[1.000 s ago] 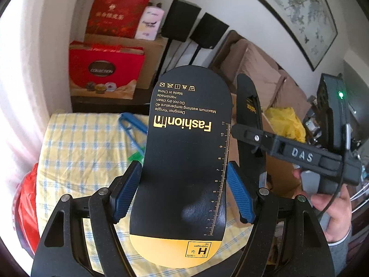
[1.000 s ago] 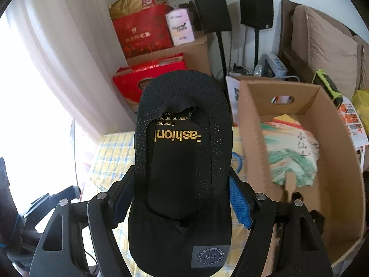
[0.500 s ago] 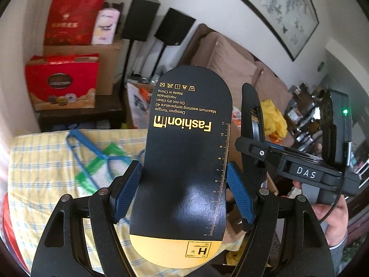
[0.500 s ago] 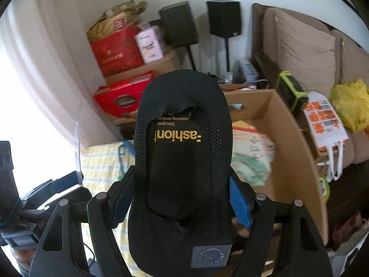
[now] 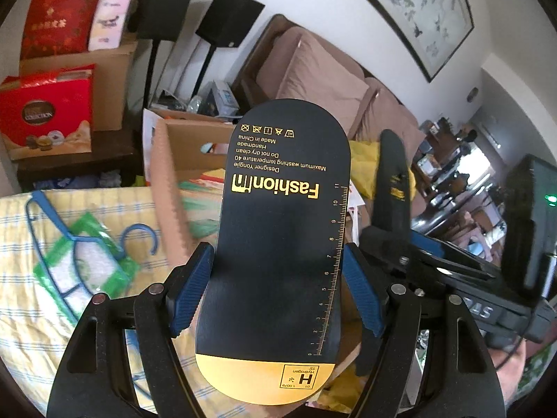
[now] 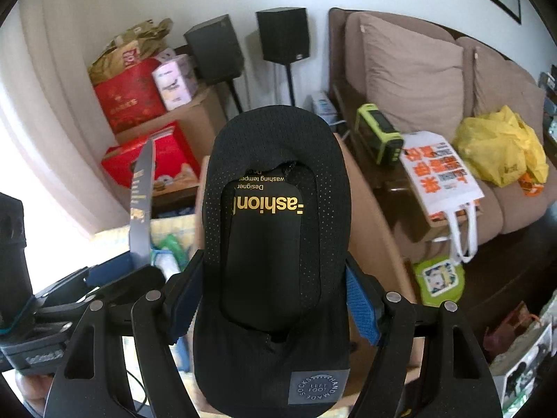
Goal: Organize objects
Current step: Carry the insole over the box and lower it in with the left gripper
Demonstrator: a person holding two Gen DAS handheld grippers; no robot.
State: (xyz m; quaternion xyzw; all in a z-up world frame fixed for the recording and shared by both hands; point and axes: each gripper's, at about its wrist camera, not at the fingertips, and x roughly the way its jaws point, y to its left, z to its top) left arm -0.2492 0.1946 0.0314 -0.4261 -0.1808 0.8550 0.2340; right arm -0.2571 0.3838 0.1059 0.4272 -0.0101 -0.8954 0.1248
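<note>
The card (image 5: 278, 254) sat clamped in my left claw (image 5: 278, 289), its long axis running straight out along the fingers toward 12 o'clock, yellow end nearest the camera. The blue pads pressed its two long edges, so the jaws stood fairly wide but were closed on it. In my right claw (image 6: 275, 299) the sock (image 6: 275, 244), black mesh stretched over a matching card, lay the same way, toe at 12 o'clock and its label patch at 6 o'clock; those pads gripped its sides too.

The relation I judged the coming move to turn on was the box (image 5: 181, 160). From the left claw its open top lay at about 10 to 11 o'clock, just beyond the card's tip and partly hidden behind it. From the right claw the box lay directly behind the sock, its brown wall (image 6: 376, 226) showing at 3 o'clock, so the right hand seemed the nearer one to it.

Further out, at 9 o'clock in the left view, a blue hanger (image 5: 80, 240) rested on the checked cloth (image 5: 41, 317). The sofa (image 6: 417, 69) stood at 1 to 2 o'clock in the right view.
</note>
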